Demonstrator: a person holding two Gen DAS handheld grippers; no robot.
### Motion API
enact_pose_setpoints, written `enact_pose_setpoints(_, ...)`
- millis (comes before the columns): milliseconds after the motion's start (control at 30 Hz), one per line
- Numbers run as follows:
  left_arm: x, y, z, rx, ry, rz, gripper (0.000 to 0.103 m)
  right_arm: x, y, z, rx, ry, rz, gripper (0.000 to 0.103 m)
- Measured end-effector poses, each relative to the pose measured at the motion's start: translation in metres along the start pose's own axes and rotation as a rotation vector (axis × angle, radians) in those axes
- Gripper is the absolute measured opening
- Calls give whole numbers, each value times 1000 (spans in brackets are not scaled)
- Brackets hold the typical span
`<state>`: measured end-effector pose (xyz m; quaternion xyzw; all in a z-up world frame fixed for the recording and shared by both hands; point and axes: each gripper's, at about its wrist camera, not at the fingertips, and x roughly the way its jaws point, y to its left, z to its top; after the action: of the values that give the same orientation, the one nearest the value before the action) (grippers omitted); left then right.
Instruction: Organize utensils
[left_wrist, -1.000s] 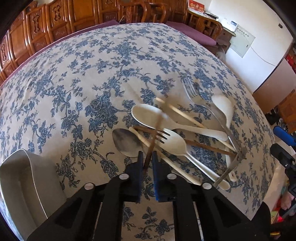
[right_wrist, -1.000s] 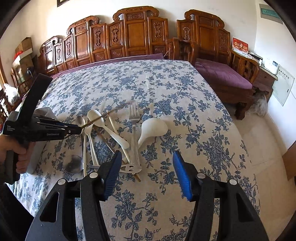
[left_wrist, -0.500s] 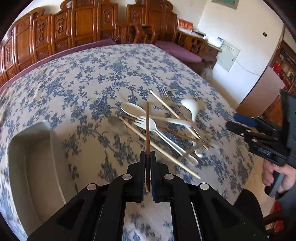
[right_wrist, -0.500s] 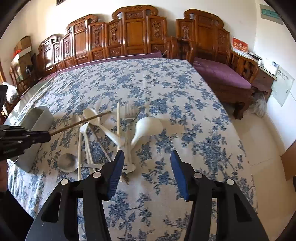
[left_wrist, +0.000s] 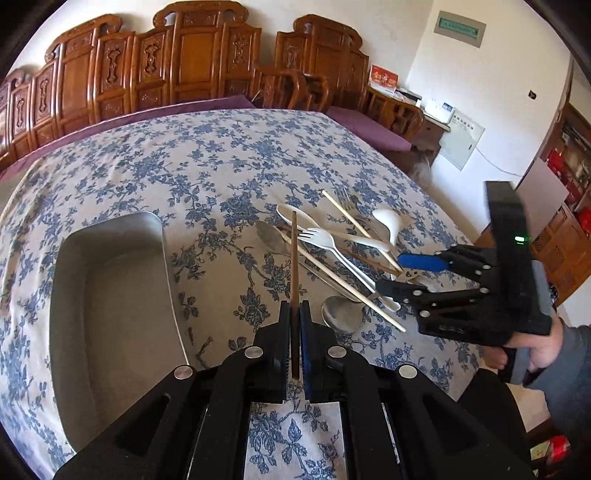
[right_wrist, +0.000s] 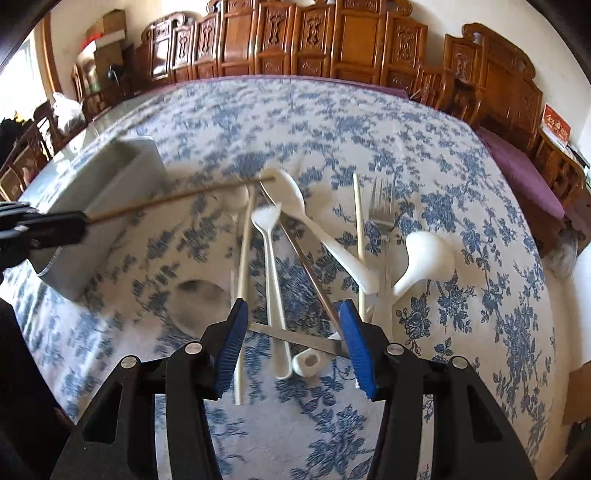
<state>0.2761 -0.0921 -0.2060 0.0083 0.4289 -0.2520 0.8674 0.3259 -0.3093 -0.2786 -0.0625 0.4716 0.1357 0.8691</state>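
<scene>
Since the earlier pictures the left gripper (left_wrist: 294, 317) has lifted its dark brown wooden chopstick (left_wrist: 294, 258) clear of the pile and swung toward the grey rectangular metal tray (left_wrist: 110, 295), which now fills far more of the left wrist view. The right gripper (right_wrist: 291, 325) has dropped down over the heap, and its jaws have just been narrowing a little, with several handles lying below the gap but nothing pinched.

The left jaws are clamping the chopstick near one end, so its length is pointing forward, probably so it can be laid lengthwise in the tray just beside it. The right jaws are standing partly apart, apparently sized for a slim handle in the pile: the white plastic fork (right_wrist: 269, 236), the pale wooden chopstick (right_wrist: 242, 280) and a long steel handle (right_wrist: 306, 273) are all running toward them.

The left wrist view is showing the tray's bare interior, and the person's hand (left_wrist: 539, 354) holding the right tool. The right wrist view is showing only the tray's outer wall, but it is laying the pile out plainly: the white ceramic soup spoon (right_wrist: 428, 258), the steel fork (right_wrist: 382, 218) and a blurred steel spoon (right_wrist: 201, 302) on the blue-flowered tablecloth (right_wrist: 480, 295).
</scene>
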Motion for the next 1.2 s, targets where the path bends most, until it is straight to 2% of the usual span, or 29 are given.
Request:
enact_pose_setpoints(133,-10,-1,2,12,-30,10,4,-12,-1,0,32,-35,15,53)
enact_pose_setpoints(233,-17,-1,3,9,-46,4,4,-14,12,0,4,-29,32,42)
enact_pose_setpoints(300,-24,0,4,7,-59,4,4,-12,21,0,-17,-14,49,27)
enact_pose_setpoints(400,-34,2,5,-2,-80,5,4,-8,33,-5,-36,9,59,17)
enact_pose_setpoints(633,-55,9,5,-21,-118,16,4,-1,39,-21,-47,69,-10,15)
enact_pose_setpoints(933,-77,20,-2,-49,-148,53,4,2,36,-28,-30,89,-6,6)
enact_pose_setpoints(1200,-96,37,-20,-105,-157,111,4,-35,49,-21,-51,-7,28,6)
